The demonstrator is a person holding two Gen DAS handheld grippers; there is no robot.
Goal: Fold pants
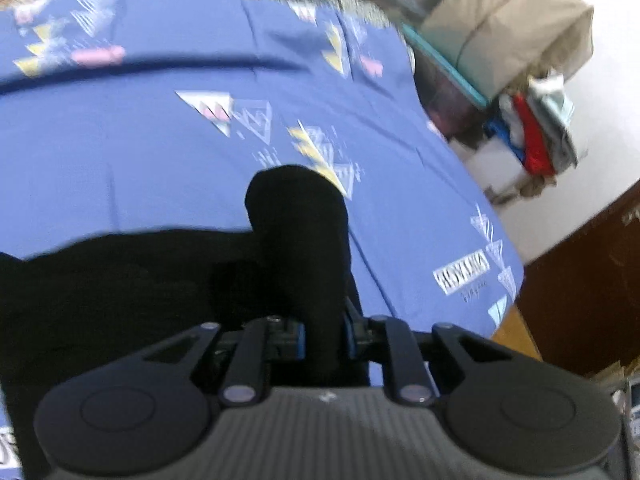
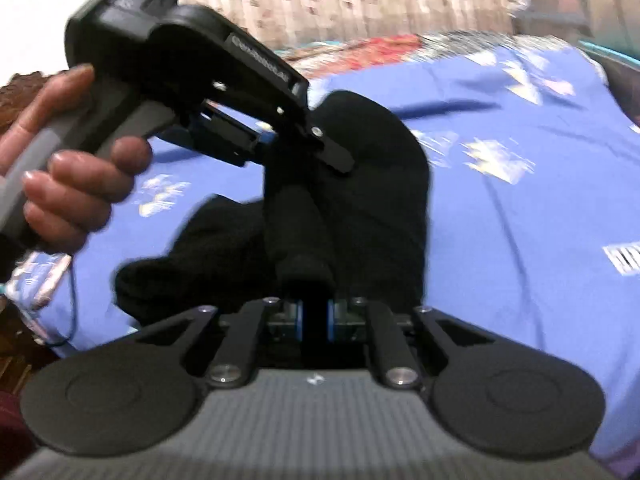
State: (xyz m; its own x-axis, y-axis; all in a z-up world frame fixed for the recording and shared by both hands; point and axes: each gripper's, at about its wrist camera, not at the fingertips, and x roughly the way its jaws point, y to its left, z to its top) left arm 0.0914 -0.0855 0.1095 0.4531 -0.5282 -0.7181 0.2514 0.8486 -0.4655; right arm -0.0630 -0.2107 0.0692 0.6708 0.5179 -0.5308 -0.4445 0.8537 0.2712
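Left wrist view: left tool (image 1: pixel 323 338) at lower centre, pads pressed together on a rolled ridge of the black pants (image 1: pixel 298 240). Ridge rises from the pads to mid frame; rest of pants spreads flat to lower left over the blue bedsheet (image 1: pixel 160 140). Sheet has triangle print, covers most of frame. Upper right: beige cover (image 1: pixel 508 28) over a stack, w/ a pile of red, blue and white clothes (image 1: pixel 536 136) just below it. Frame blurred.

Right wrist view: right tool (image 2: pixel 315 322) at lower centre, pinching a fold of the same pants (image 2: pixel 384 184); blue pads tight against cloth both sides. Pants bunched at mid frame on the sheet (image 2: pixel 520 184). Left tool (image 2: pixel 280 140) enters from upper left, held by a hand (image 2: pixel 68 168) around its grey grip; its tip is buried in the cloth, pads not visible here.
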